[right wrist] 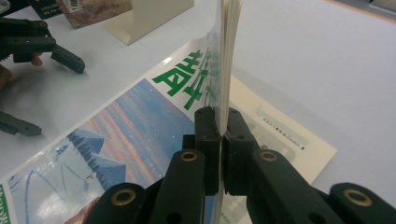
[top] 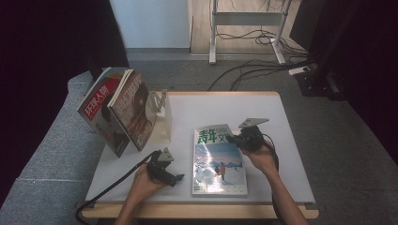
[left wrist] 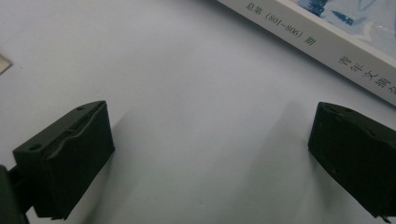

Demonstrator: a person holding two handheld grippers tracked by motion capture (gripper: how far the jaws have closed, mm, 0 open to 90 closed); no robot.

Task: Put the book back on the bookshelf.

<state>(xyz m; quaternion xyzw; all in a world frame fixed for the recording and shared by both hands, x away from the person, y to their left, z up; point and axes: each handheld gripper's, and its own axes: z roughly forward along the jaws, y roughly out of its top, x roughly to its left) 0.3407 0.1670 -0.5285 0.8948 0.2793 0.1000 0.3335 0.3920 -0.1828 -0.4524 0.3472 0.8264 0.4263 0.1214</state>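
A magazine [top: 218, 161] with green characters and a snowy blue cover lies flat on the white table [top: 281, 154]. My right gripper [top: 236, 138] is at its far right corner, shut on the cover and a sheaf of pages. In the right gripper view that sheaf [right wrist: 225, 56] stands lifted on edge between the pressed jaws of the right gripper [right wrist: 220, 116], above the rest of the magazine [right wrist: 140, 121]. My left gripper [top: 179, 177] rests near the table's front, left of the magazine, jaws wide apart. In its own view the left gripper [left wrist: 210, 144] holds nothing over bare table, the magazine's spine [left wrist: 327, 42] beyond.
A cream bookstand [top: 162, 117] stands at the table's back left, with two magazines leaning against it: a red-titled one [top: 101, 110] and a brown one [top: 133, 110]. Cables trail from both grippers toward the front edge. Grey floor surrounds the table.
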